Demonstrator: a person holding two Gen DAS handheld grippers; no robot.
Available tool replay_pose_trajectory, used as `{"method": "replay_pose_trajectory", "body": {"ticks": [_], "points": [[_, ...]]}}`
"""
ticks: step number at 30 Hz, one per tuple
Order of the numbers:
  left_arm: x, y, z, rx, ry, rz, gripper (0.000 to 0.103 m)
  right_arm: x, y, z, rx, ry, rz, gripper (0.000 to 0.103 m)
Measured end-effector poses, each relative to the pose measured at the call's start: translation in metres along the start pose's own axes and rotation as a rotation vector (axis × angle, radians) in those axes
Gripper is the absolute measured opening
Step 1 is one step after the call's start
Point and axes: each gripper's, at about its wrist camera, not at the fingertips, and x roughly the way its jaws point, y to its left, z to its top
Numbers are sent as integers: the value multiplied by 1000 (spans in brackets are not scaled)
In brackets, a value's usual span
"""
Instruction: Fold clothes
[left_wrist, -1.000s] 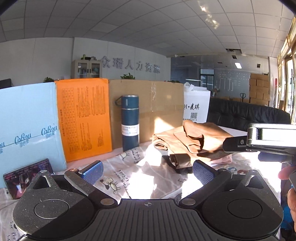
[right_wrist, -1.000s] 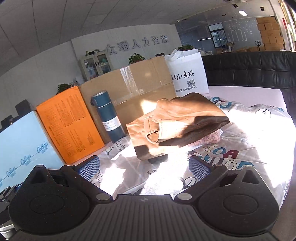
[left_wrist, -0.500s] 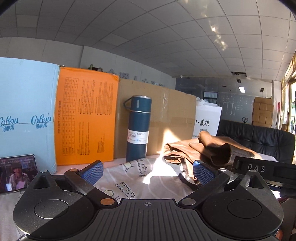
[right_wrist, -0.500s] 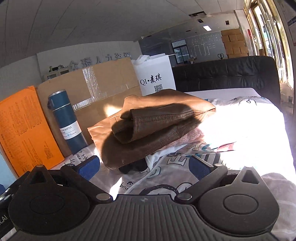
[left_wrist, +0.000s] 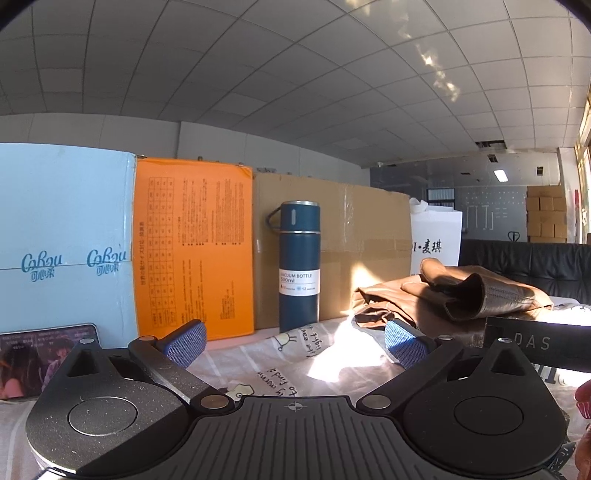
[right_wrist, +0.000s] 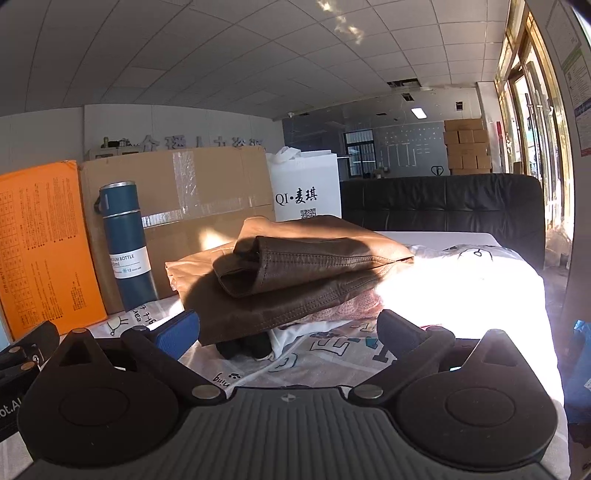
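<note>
A folded brown leather garment (right_wrist: 295, 273) lies on top of a pile of clothes on the table, over a pink knit piece (right_wrist: 351, 308) and a white printed garment (right_wrist: 332, 350). It also shows in the left wrist view (left_wrist: 461, 295) at the right. My left gripper (left_wrist: 295, 341) is open and empty, low over the printed white cloth (left_wrist: 295, 358), left of the pile. My right gripper (right_wrist: 288, 328) is open and empty, just in front of the pile. The right gripper's body (left_wrist: 535, 349) shows at the right of the left wrist view.
A blue vacuum bottle (left_wrist: 298, 266) stands against a cardboard box (left_wrist: 362, 251). An orange box (left_wrist: 192, 251) and a light blue box (left_wrist: 62, 243) stand to its left, a white bag (right_wrist: 306, 188) to its right. A phone (left_wrist: 40, 362) leans at far left. A black sofa (right_wrist: 443, 203) sits behind.
Both grippers have dropped lower and levelled out, so the views now look along the table. The right gripper has come closer to the brown garment pile. Both stay open.
</note>
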Motion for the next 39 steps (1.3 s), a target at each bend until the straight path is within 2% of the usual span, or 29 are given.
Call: {"method": "replay_pose_trajectory", "body": {"ticks": [7, 39], "points": [[2, 1, -1, -3, 8, 2, 103, -3, -3, -2, -7, -57, -58, 103], [2, 2, -3, -11, 8, -4, 103, -2, 1, -5, -20, -37, -3, 103]]}}
